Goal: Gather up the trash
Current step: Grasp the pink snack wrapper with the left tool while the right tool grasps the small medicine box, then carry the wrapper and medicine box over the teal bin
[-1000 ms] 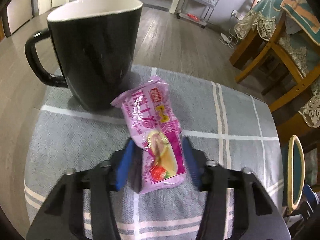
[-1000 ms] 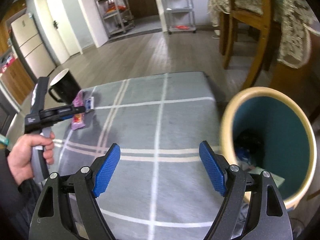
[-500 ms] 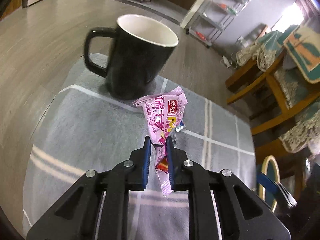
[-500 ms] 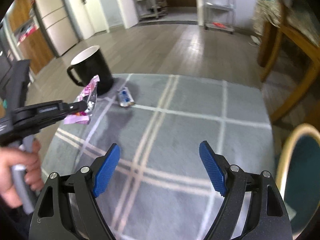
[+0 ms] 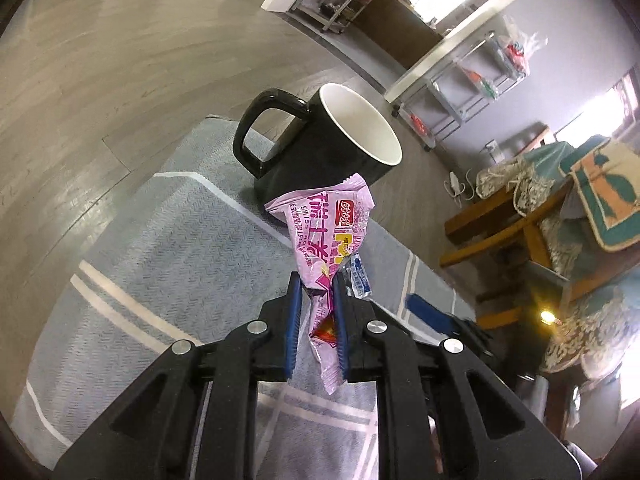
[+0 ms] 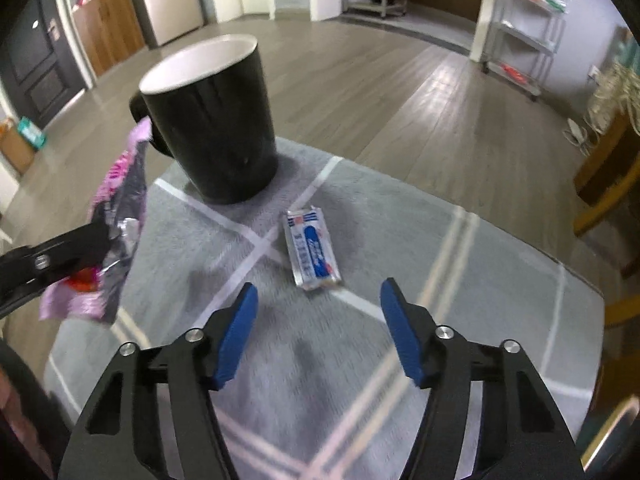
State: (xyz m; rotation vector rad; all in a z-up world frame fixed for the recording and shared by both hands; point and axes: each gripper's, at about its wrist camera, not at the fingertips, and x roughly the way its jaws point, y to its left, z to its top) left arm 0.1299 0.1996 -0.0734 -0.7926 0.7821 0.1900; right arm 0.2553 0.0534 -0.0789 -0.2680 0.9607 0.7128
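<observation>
My left gripper (image 5: 316, 284) is shut on a crumpled pink snack wrapper (image 5: 324, 224) and holds it up above the grey checked tablecloth (image 5: 172, 240). The wrapper also shows in the right wrist view (image 6: 120, 216), pinched in the left gripper at the left edge. A small blue and white packet (image 6: 314, 254) lies flat on the cloth in front of the black mug; it peeks out behind the wrapper in the left wrist view (image 5: 358, 278). My right gripper (image 6: 318, 300) is open and empty, low over the cloth, just short of the packet.
A black mug (image 6: 212, 120) with a white inside stands upright on the cloth's far left corner, also in the left wrist view (image 5: 320, 148). Wooden chairs with lace covers (image 5: 532, 216) stand to the right. A rim of the bin (image 6: 608, 436) shows at the lower right.
My left gripper closed on the pink wrapper and lifted it off the cloth. My right gripper swung left from the bin and came in low toward the blue and white packet.
</observation>
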